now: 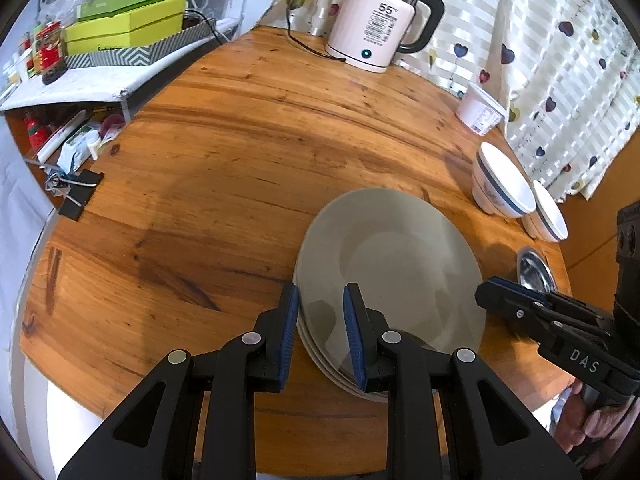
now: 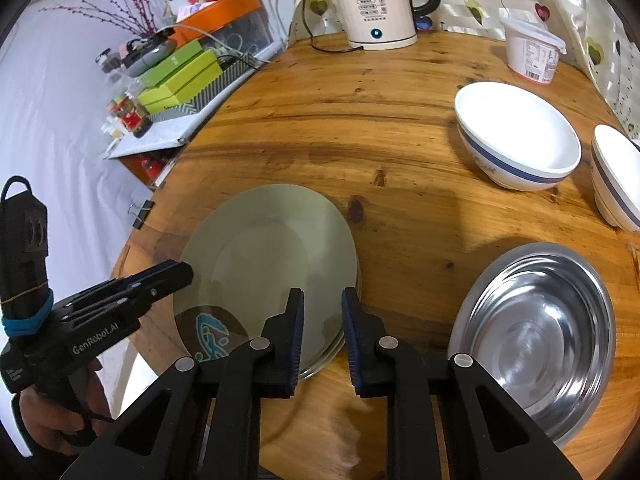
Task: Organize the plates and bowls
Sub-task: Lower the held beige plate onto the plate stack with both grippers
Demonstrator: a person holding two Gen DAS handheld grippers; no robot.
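Note:
A stack of grey-green plates [image 1: 392, 264] [image 2: 272, 248] lies near the front of the round wooden table [image 1: 240, 140]. My left gripper [image 1: 320, 292] [image 2: 186, 272] sits at the stack's left rim, jaws a narrow gap apart; the rim passes between them and no pad presses on it. My right gripper [image 2: 322, 296] [image 1: 486, 292] is at the right rim, likewise narrowly open. Two white bowls with blue bands [image 2: 518, 136] [image 2: 618, 176] stand at the right. A steel bowl [image 2: 536, 340] lies close beside the right gripper.
A white kettle [image 2: 376, 4] with its cord and a white tub [image 2: 534, 50] stand at the table's far edge by a heart-print curtain. At the left is a shelf with green boxes [image 1: 124, 20]; a binder clip [image 1: 78, 196] sits on the table's left edge.

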